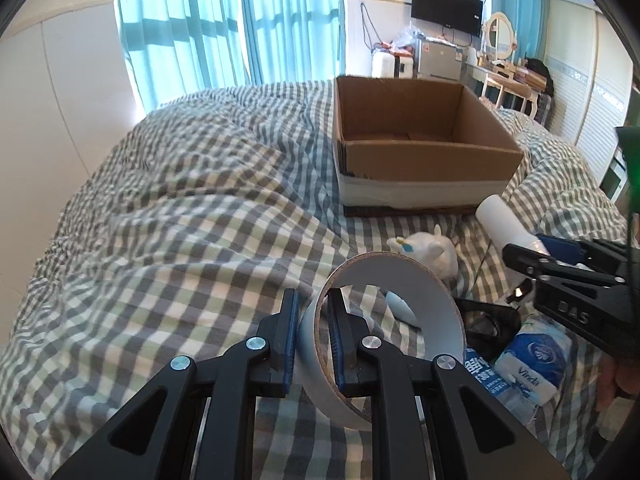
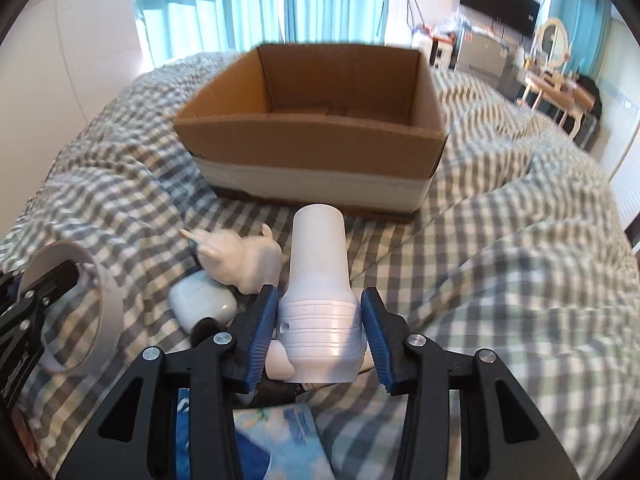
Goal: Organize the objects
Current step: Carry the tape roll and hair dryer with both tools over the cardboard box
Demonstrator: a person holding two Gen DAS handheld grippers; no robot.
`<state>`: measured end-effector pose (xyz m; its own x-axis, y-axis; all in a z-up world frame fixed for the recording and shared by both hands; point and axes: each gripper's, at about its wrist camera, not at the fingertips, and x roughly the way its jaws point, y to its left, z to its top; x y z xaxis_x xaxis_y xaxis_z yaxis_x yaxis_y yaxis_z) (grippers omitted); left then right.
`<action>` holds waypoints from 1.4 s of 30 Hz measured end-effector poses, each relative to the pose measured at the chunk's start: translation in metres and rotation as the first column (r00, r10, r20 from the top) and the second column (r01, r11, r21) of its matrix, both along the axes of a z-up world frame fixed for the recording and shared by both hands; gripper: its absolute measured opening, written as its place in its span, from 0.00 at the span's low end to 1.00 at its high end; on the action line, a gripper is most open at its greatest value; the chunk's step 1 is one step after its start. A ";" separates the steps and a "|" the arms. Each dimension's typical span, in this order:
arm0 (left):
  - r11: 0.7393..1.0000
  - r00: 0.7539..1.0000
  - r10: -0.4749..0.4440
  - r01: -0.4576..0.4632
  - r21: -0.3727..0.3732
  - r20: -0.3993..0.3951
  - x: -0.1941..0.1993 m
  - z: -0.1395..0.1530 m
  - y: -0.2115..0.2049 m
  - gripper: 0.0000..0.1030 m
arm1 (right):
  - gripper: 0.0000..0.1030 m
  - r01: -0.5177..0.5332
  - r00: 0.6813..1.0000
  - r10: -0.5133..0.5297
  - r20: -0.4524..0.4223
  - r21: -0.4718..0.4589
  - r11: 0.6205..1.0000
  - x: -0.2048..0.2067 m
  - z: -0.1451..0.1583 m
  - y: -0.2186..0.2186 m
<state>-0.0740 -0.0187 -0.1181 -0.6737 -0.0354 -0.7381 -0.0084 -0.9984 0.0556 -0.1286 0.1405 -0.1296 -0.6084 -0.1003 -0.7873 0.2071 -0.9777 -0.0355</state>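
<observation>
My left gripper [image 1: 314, 334] pinches the wall of a tape roll [image 1: 384, 336], my right gripper [image 2: 320, 332] clamps a white bottle [image 2: 318, 292] above the checked bedding [image 1: 168, 208], the cardboard box [image 2: 312, 140] sitting open beyond.

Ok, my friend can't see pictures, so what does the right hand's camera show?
The right tongs are squeezing a white bottle above a checked blanket. Behind it sits an open cardboard box, with a white toy animal and a small white case nearby. At the left edge, the other tongs hold a tape roll.
</observation>
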 end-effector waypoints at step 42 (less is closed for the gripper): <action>0.997 0.996 -0.066 0.065 -0.034 -0.054 -0.259 0.056 0.049 0.14 | 0.42 -0.053 0.991 0.053 -0.124 0.005 0.999 -0.217 0.086 -0.001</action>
